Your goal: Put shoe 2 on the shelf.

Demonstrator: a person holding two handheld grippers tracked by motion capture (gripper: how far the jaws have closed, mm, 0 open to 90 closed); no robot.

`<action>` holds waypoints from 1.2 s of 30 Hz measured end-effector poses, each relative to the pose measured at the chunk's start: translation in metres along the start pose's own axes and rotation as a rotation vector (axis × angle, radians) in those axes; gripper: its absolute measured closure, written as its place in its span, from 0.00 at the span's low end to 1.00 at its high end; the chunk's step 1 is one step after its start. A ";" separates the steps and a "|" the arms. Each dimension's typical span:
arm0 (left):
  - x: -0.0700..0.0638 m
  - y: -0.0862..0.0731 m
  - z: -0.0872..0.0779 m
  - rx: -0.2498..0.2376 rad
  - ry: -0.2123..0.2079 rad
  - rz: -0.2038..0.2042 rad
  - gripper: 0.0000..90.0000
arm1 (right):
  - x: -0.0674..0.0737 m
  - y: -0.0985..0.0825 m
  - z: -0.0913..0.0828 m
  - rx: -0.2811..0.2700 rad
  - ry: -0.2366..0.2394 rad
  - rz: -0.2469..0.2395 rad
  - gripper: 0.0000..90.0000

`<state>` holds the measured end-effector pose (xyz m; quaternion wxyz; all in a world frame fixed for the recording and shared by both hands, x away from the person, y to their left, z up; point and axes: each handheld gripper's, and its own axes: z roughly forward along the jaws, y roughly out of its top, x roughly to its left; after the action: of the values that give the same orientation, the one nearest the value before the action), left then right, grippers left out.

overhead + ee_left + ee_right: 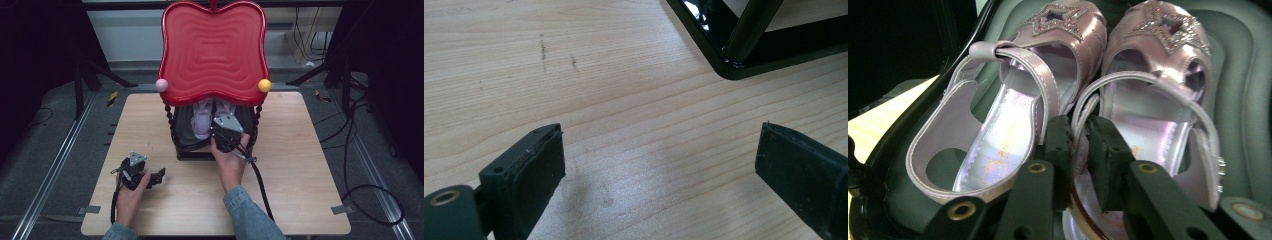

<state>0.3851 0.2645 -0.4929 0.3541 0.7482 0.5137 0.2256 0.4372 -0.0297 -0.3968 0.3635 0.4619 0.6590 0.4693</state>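
Two lilac sandals with glittery star fronts lie side by side on the dark lower tray (1245, 100) of a small rack with a red wavy top (213, 50). My right gripper (1080, 150) reaches in under the red top, shut on the inner edge and heel strap of the right sandal (1153, 110). The left sandal (998, 145) lies free beside it. From above, the right gripper (220, 131) sits over the right sandal, and the left sandal (202, 120) is partly visible. My left gripper (160, 176) rests on the table at the front left, open (659, 160) with bare wood between its fingers.
The wooden table (300, 165) carries the rack at its back middle. The rack's black base corner (734, 70) is just ahead of the left gripper. Pink (161, 84) and yellow (264, 85) balls tip the red top's corners. Cables lie on the floor at the right.
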 end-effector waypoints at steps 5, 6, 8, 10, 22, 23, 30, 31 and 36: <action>0.000 0.000 0.000 0.000 0.005 0.001 0.06 | -0.004 0.002 -0.009 0.013 0.010 -0.013 0.74; 0.000 0.000 0.000 0.000 0.005 0.001 0.06 | -0.005 0.002 -0.011 0.020 0.011 -0.013 0.70; 0.001 0.000 0.000 0.000 0.008 0.003 0.06 | -0.008 0.003 -0.015 0.028 0.010 -0.016 0.61; 0.001 0.000 0.000 0.000 0.008 0.004 0.06 | -0.010 0.004 -0.017 0.035 0.016 -0.015 0.57; 0.001 0.000 -0.001 -0.001 0.012 0.004 0.05 | -0.023 0.010 -0.051 0.094 0.038 -0.036 0.14; 0.001 0.000 -0.001 0.000 0.013 0.002 0.05 | -0.025 0.009 -0.055 0.089 0.049 -0.042 0.13; 0.003 -0.001 0.000 0.004 0.020 0.002 0.05 | -0.040 -0.010 -0.080 0.108 0.085 -0.059 0.09; 0.004 -0.001 0.000 0.006 0.021 0.002 0.05 | -0.047 -0.020 -0.087 0.118 0.084 -0.064 0.09; 0.005 -0.002 0.002 0.019 0.026 0.003 0.05 | -0.063 -0.042 -0.094 0.146 0.077 -0.071 0.09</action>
<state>0.3871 0.2687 -0.4961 0.3398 0.7495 0.5192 0.2309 0.3596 -0.1221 -0.4066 0.3198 0.4452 0.7208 0.4243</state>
